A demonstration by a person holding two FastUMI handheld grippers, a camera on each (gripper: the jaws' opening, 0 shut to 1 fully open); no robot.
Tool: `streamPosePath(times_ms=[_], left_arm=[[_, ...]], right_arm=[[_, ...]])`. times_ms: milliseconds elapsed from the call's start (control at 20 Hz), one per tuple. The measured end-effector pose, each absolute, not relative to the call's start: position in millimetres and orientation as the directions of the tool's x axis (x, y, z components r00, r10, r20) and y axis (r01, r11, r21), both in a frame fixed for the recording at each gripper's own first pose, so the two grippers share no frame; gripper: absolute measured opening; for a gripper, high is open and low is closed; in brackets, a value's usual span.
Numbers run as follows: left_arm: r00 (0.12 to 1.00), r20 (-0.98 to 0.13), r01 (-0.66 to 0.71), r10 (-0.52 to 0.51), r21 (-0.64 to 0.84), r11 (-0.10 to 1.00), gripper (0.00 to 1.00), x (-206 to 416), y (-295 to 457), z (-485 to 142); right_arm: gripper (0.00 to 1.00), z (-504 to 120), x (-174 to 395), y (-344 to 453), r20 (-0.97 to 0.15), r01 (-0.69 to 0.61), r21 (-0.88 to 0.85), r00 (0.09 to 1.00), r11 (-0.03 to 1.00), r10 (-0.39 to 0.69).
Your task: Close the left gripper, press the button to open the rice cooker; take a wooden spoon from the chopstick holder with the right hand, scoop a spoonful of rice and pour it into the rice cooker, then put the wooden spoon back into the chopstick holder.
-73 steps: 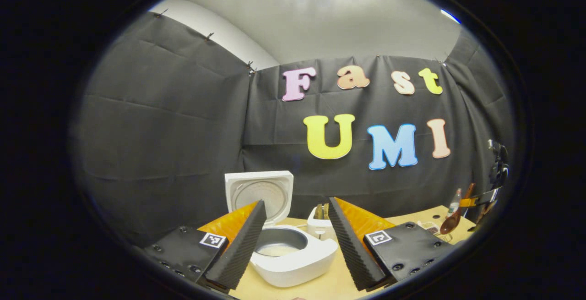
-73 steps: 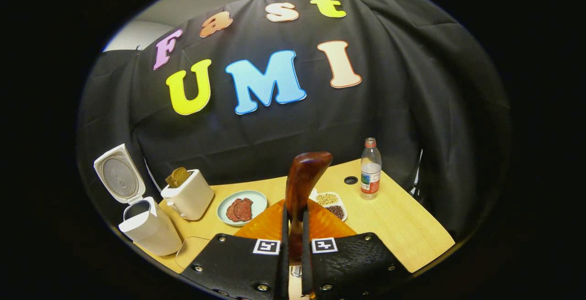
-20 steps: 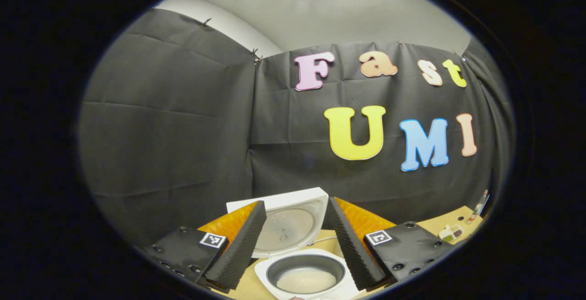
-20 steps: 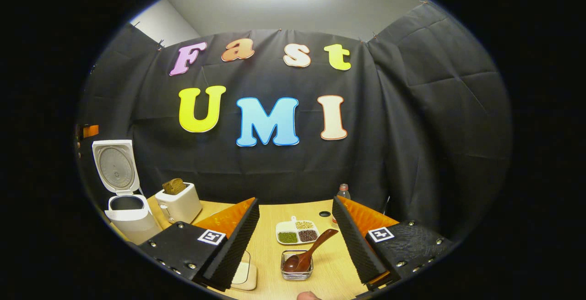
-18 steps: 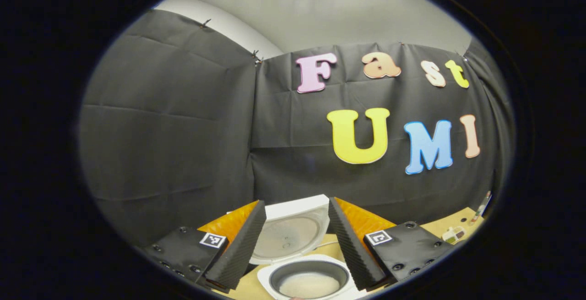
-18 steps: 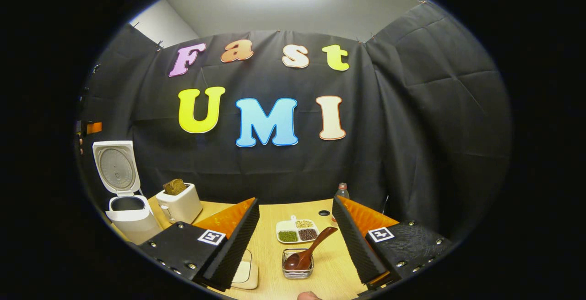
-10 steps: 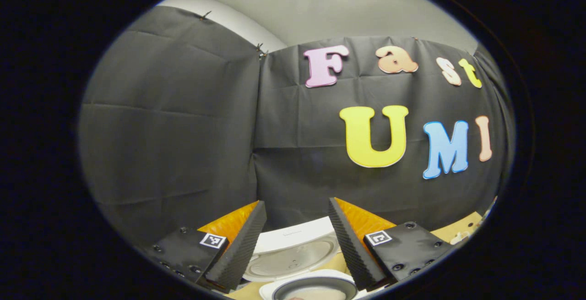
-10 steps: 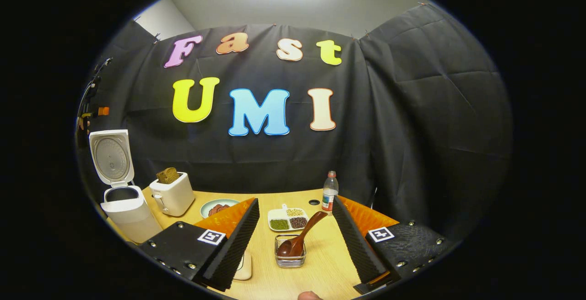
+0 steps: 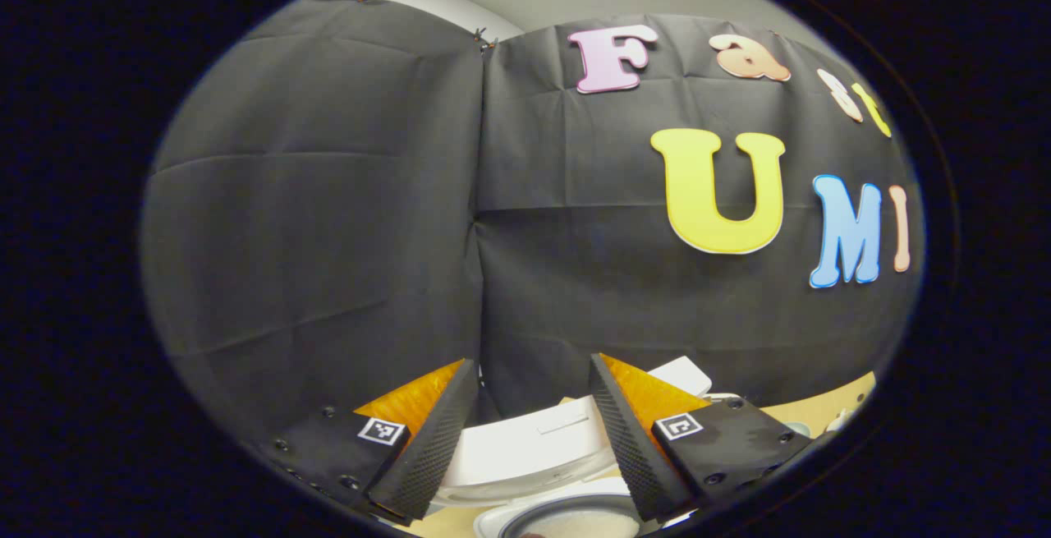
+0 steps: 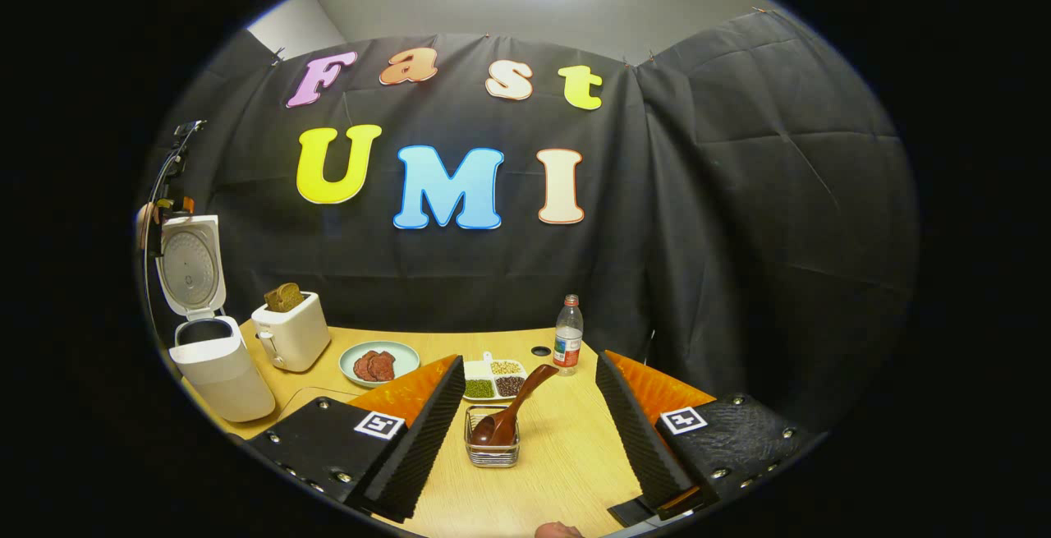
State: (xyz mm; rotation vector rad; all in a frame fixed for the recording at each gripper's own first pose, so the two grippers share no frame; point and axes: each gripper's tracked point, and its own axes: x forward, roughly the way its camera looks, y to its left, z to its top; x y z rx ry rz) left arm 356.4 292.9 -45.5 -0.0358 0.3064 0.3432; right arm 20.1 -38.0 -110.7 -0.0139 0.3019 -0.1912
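1. Left tool (image 9: 534,431): fingers spread apart, nothing between them. It sits at the bottom centre of the left gripper view, directly over the rice cooker (image 9: 534,456).
2. Rice cooker, left gripper view: the white lid lies between and behind the two fingers at the lower centre. The dark inner pot with pale rice (image 9: 575,526) shows at the very bottom edge, just below the lid.
3. Rice cooker, right gripper view: the body (image 10: 222,374) stands at the left edge on the table (image 10: 575,456). The lid is raised upright above the body. The far-off left tool (image 10: 164,193) and the hand that holds it appear small at the lid's upper edge, at the far left of the frame; contact cannot be determined.
4. Right tool (image 10: 525,439): fingers spread apart, gripping nothing, at the bottom centre of the right gripper view.
5. Wooden spoon (image 10: 513,406): bowl down in the chopstick holder (image 10: 493,448), handle leaning toward the upper right. The holder is a small clear container with a wire frame, standing on the table between the right tool's fingers, apart from both.
6. Other items on the table, right gripper view:
   - white toaster (image 10: 291,337) with bread in the slot, just right of the rice cooker;
   - plate (image 10: 378,364) with dark red slices, right of the toaster;
   - divided dish (image 10: 493,378) of beans, behind the chopstick holder;
   - bottle (image 10: 566,337), upright, right of the dish.
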Motion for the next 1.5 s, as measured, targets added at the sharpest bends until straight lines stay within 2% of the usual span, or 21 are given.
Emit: streamPosePath(times_ms=[50, 100, 150, 200, 300, 400, 600, 700, 800, 1200, 1300, 1500], left_arm=[[0.899, -0.290, -0.344, 0.328, -0.005, 0.939, 0.92, 356, 294, -43], [0.897, -0.296, -0.348, 0.329, -0.014, 0.937, 0.95, 354, 291, -45], [0.895, -0.301, -0.350, 0.330, -0.013, 0.937, 0.92, 352, 290, -46], [0.894, -0.305, -0.349, 0.328, -0.013, 0.937, 0.95, 350, 286, -47], [0.894, -0.311, -0.343, 0.322, -0.016, 0.939, 0.92, 343, 279, -46], [0.897, -0.312, -0.335, 0.312, -0.020, 0.942, 0.96, 332, 269, -47], [0.904, -0.312, -0.316, 0.291, -0.030, 0.948, 0.92, 306, 243, -51], [0.907, -0.315, -0.304, 0.279, -0.032, 0.952, 0.99, 293, 231, -53], [0.909, -0.320, -0.297, 0.269, -0.042, 0.954, 0.92, 282, 220, -58], [0.907, -0.359, -0.249, 0.219, -0.039, 0.968, 0.92, 244, 181, -85], [0.908, -0.365, -0.229, 0.206, -0.023, 0.973, 0.96, 235, 172, -93], [0.902, -0.386, -0.219, 0.193, -0.023, 0.976, 0.92, 214, 157, -112]], right_arm=[[0.98, -110, 20, -39, -0.293, 0.180, -0.042, 0.938, 0.983, -0.184], [0.98, -109, 20, -40, -0.292, 0.175, -0.043, 0.939, 0.984, -0.180], [0.98, -109, 21, -41, -0.290, 0.170, -0.044, 0.941, 0.984, -0.175], [0.98, -109, 22, -42, -0.287, 0.164, -0.043, 0.943, 0.986, -0.169], [0.98, -107, 25, -42, -0.282, 0.148, -0.033, 0.948, 0.988, -0.151], [0.98, -107, 27, -42, -0.278, 0.127, -0.022, 0.952, 0.992, -0.128], [0.98, -109, 33, -41, -0.281, 0.086, -0.017, 0.956, 0.996, -0.088], [0.98, -109, 35, -42, -0.283, 0.068, -0.014, 0.957, 0.998, -0.069], [0.98, -109, 37, -42, -0.284, 0.050, -0.013, 0.957, 0.999, -0.051], [0.98, -97, 44, -40, -0.248, -0.008, -0.005, 0.969, 1.000, 0.006], [0.97, -99, 45, -39, -0.248, -0.023, -0.015, 0.968, 1.000, 0.019], [0.98, -98, 47, -34, -0.247, -0.048, -0.016, 0.968, 0.999, 0.042]])
